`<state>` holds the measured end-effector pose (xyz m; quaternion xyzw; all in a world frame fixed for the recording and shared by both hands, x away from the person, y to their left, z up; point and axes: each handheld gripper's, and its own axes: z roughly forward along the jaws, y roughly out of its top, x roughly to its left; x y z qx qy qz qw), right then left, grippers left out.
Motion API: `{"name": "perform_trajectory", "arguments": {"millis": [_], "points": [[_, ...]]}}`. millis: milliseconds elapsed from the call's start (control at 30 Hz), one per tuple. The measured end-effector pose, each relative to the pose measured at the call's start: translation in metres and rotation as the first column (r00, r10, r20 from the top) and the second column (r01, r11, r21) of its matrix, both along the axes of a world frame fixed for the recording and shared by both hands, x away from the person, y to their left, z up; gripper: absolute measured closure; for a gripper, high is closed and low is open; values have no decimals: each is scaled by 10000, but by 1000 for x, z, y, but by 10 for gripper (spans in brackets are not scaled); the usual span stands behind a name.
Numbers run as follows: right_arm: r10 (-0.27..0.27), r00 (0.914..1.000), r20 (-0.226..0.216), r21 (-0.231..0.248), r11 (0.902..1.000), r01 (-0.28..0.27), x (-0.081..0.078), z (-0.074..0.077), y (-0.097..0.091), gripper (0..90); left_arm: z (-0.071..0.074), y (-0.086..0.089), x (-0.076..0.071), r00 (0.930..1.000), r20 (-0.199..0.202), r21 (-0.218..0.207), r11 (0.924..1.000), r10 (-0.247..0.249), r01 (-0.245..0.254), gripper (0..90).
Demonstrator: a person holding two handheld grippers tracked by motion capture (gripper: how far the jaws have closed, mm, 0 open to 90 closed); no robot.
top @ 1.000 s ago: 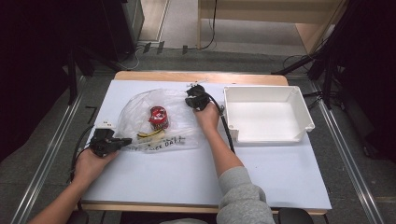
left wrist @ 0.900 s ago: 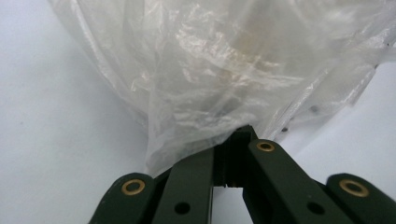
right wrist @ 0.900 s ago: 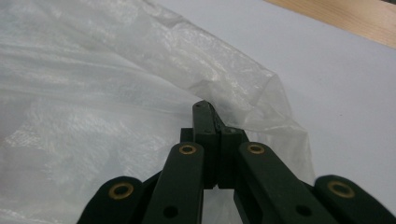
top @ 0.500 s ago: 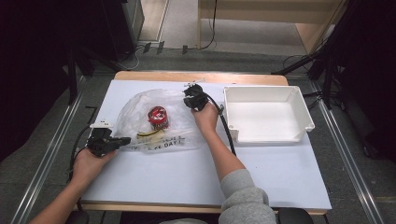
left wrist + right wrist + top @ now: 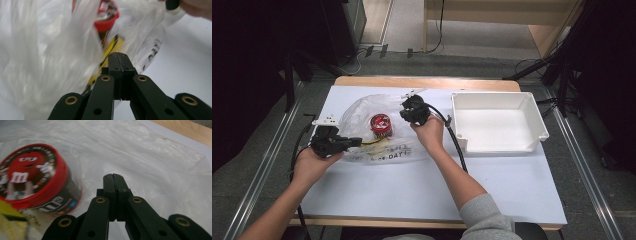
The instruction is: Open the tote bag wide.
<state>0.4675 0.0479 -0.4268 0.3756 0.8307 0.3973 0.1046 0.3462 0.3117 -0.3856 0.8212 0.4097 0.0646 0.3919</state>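
1. Both grippers have lifted slightly since the earlier frame; clear plastic bag (image 5: 379,127) puffs higher.
2. Bag lies left of centre on the bench (image 5: 422,185), red-lidded tub (image 5: 381,125) inside.
3. Left gripper (image 5: 354,142) and right gripper (image 5: 404,113): fingers clenched, seemingly pinching bag film.
4. White tray (image 5: 539,122) sits right; white sheet covers the bench, grey floor (image 5: 597,175) around.

Evenly lit from overhead, bright white desk (image 5: 427,185), dark surroundings far left and right. Heavy motion blur on the plastic bag (image 5: 50,50) in left gripper view; soft glare there.
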Motion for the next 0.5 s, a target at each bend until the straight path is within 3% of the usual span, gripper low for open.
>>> {"name": "perform_trajectory", "arguments": {"millis": [267,500], "points": [[568,9984,45,172,9982,-568,-29,8,-6,900,17,-13,19,9992,-296,-117,9995,-282,279,900],[1017,9948,-75,133,9947,-1016,-53,5,-15,900,27,-16,40,9983,-517,-79,9996,-266,262,900]]}}
